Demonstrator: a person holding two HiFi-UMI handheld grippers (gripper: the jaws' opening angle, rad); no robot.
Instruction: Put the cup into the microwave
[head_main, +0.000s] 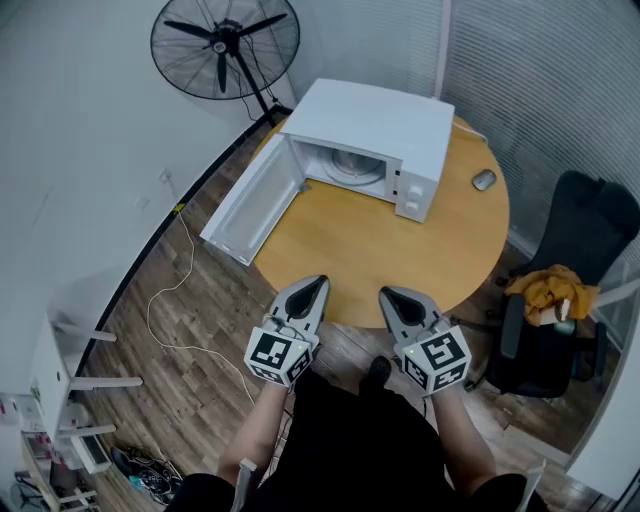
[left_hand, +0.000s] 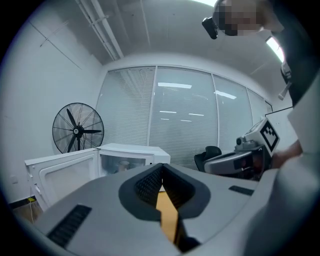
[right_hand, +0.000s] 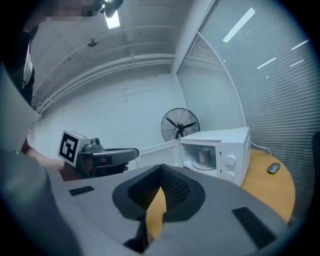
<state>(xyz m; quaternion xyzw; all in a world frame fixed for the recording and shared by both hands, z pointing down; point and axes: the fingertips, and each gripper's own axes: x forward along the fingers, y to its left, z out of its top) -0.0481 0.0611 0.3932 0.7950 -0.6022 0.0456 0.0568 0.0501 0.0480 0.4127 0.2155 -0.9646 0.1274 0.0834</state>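
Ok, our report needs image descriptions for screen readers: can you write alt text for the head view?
Seen from above, a white microwave oven stands on a round wooden table with its door swung open to the left. At the near edge a person holds the left gripper and right gripper side by side, jaws shut and empty.

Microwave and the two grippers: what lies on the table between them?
Nothing: the head view shows bare table between the microwave and the left gripper and right gripper.
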